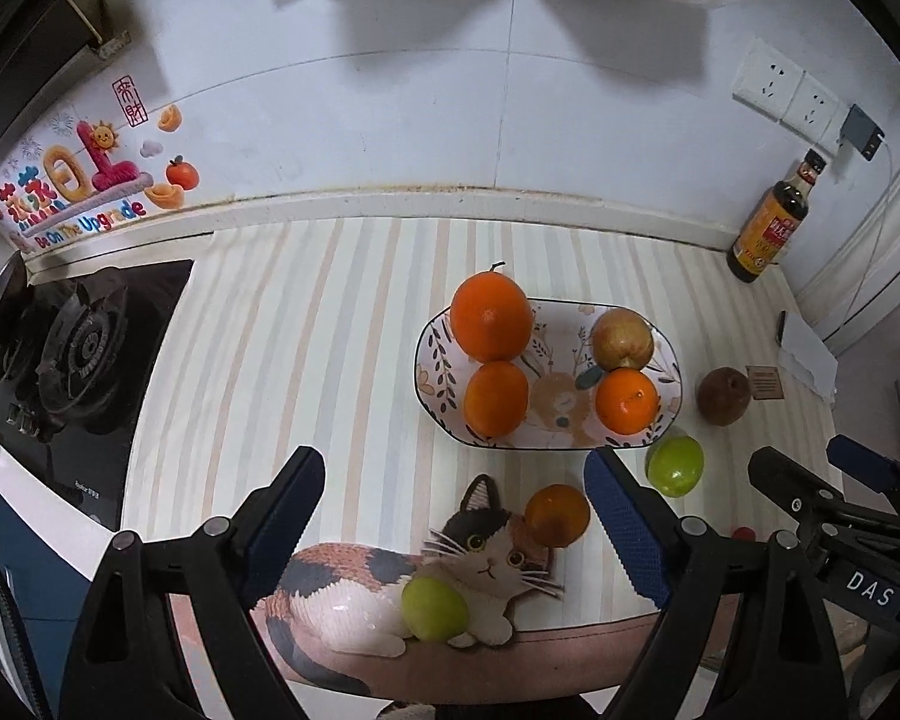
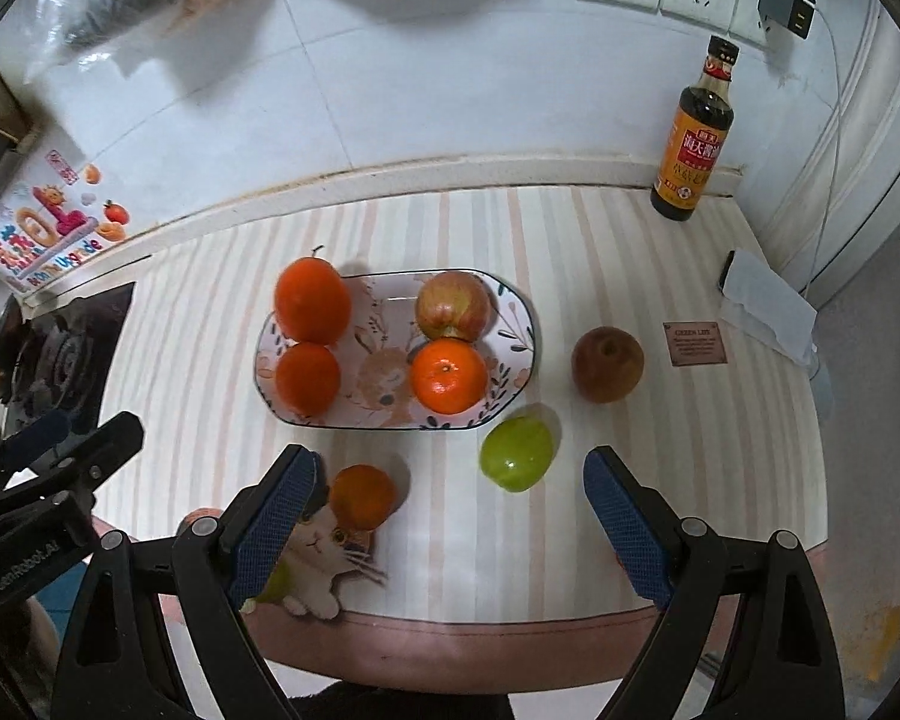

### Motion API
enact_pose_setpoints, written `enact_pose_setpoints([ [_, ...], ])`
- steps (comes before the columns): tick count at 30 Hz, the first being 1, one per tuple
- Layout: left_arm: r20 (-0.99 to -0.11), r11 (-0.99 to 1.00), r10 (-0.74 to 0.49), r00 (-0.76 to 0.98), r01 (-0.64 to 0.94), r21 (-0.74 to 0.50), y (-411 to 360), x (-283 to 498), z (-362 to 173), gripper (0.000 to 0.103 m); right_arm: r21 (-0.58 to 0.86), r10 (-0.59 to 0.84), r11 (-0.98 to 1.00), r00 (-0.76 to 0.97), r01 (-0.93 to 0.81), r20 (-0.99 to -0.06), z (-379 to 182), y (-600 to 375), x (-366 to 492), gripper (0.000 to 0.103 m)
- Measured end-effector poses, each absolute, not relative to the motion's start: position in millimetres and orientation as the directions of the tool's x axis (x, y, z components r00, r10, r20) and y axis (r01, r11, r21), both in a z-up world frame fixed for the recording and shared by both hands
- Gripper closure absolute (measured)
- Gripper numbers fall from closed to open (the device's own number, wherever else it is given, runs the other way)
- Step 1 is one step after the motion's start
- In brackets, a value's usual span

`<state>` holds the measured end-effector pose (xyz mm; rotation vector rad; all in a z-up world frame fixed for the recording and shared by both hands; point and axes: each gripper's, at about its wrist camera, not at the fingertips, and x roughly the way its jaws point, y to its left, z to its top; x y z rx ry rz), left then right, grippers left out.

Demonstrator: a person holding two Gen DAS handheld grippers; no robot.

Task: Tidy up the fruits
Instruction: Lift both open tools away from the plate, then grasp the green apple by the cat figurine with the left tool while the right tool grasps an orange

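Both tools raised over the striped surface, fruit below.

My surface (image 2: 660, 480) is widest open at the left, between the gas hob (image 1: 84, 360) and the oval plate (image 2: 513, 300); its back edge meets the tiled wall, its near edge a pink rim. The plate sits mid-surface holding three oranges and one apple (image 2: 453, 305), all touching in two pairs. Loose fruit lies around it: a brownish apple (image 2: 607, 363) well right, a green fruit (image 2: 518, 446) just off the plate's near right corner, a small orange (image 2: 363, 495) and a second green fruit (image 1: 435, 608) on the cat picture by the near edge. A sauce bottle (image 2: 696, 138) stands at the back right corner. My left tool (image 1: 453, 534) and right tool (image 2: 450, 531) both stand apart, holding nothing.
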<state>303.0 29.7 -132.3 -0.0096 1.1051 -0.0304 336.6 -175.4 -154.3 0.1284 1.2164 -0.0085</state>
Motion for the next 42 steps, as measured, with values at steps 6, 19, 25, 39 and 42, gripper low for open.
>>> enact_pose_setpoints([
  [6, -0.909, 0.999, -0.035, 0.416, 0.000, -0.038, 38, 302, -145, 0.001, 0.149, 0.114, 0.985, 0.329, 0.082, -0.938, -163, -175, 334, 0.009],
  [19, -1.000, 0.999, 0.024, -0.009, 0.027, 0.024, 35, 286, -299, 0.001, 0.323, 0.321, 0.939, 0.036, 0.119, -0.946, -310, -168, 352, 0.009],
  [25, -0.994, 0.999, 0.048, -0.099, 0.018, 0.046, 30, 285, -346, 0.025, 0.354, 0.356, 0.934, -0.042, 0.057, -0.933, -356, -138, 367, 0.009],
  [39, -0.998, 0.996, -0.010, -0.056, -0.084, -0.005, 53, 287, -340, 0.050, 0.355, 0.350, 0.934, -0.096, -0.037, -0.932, -373, -114, 354, 0.044],
  [42, -0.999, 0.998, -0.015, -0.049, -0.067, -0.012, 51, 288, -337, 0.050, 0.348, 0.346, 0.937, -0.061, -0.028, -0.936, -371, -114, 350, 0.044],
])
